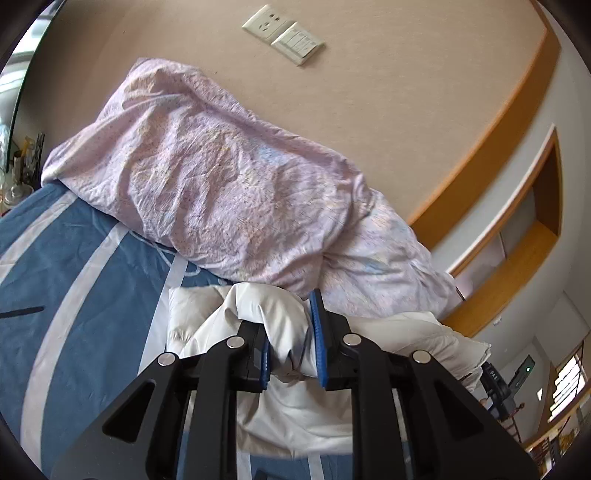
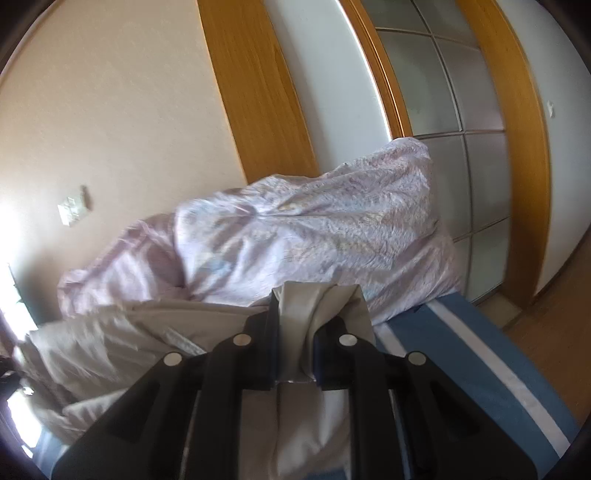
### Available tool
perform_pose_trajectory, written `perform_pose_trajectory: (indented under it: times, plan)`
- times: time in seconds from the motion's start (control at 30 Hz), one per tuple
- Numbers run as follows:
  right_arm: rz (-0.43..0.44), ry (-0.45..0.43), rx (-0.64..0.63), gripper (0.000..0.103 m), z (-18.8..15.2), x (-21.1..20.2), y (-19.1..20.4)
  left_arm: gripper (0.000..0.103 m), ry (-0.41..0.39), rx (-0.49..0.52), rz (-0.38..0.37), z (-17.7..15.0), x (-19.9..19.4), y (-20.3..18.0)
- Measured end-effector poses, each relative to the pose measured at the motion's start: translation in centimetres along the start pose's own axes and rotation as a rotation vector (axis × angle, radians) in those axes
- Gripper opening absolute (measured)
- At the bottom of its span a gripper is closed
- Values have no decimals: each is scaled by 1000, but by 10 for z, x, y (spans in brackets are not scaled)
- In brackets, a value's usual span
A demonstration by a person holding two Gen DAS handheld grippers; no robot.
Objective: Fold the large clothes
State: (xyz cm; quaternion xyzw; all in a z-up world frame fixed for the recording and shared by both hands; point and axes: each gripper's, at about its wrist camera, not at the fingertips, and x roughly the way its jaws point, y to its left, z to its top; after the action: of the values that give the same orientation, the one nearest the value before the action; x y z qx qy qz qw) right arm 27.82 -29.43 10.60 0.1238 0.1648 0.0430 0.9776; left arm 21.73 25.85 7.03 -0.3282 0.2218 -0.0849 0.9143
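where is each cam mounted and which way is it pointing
Left wrist: on the left gripper, facing along its fingers at the white garment, lilac duvet and wall sockets.
Right wrist: on the right gripper, facing the same garment, duvet and glass door.
Shared: garment, duvet, blue striped bedsheet.

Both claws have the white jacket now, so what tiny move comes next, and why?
Probably lift both ends a little. The left gripper and right gripper each pinch bunched folds of the white jacket, which lies crumpled on the bed, so it needs straightening first.
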Motion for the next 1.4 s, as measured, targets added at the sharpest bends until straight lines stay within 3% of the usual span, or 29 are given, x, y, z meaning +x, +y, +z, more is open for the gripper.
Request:
perform_pose_trajectory:
  times: [0.37,0.6,0.63,0.7,0.8,0.83,0.87,0.93,0.97,1.07,1.2,1.3,1.4]
  plan:
    - [-261,143,-43,15,-28,143,19,18,41,45,133,6,112,32]
    - [-354,224,-29,18,-47,195,17,18,59,72,187,5,158,44]
    - [-359,238,-25,23,-49,200,16,18,59,71,189,5,163,45]
    - [-348,254,-16,33,-50,205,14,21,52,58,189,4,167,48]
    - [-293,212,8,67,-41,193,11,39,57,24,157,6,166,50]
    - [-280,167,8,77,-36,183,12,56,49,14,133,8,161,49]
    - [-270,119,1,78,-30,172,13,80,23,16,118,10,153,46]
    - [-216,43,-36,78,-20,144,22,98,-78,54,143,13,132,35]
    - [-175,41,-68,78,-20,133,30,98,-133,106,151,13,118,22]
    - [-50,103,-180,76,-35,115,57,98,-152,225,140,-4,99,-16]
    - [40,185,-290,67,-72,104,92,98,-87,390,120,-51,98,-59]
    - [51,229,-342,65,-95,109,114,98,-5,457,115,-79,114,-77]
    - [55,250,-341,64,-106,118,125,98,24,504,150,-92,133,-81]
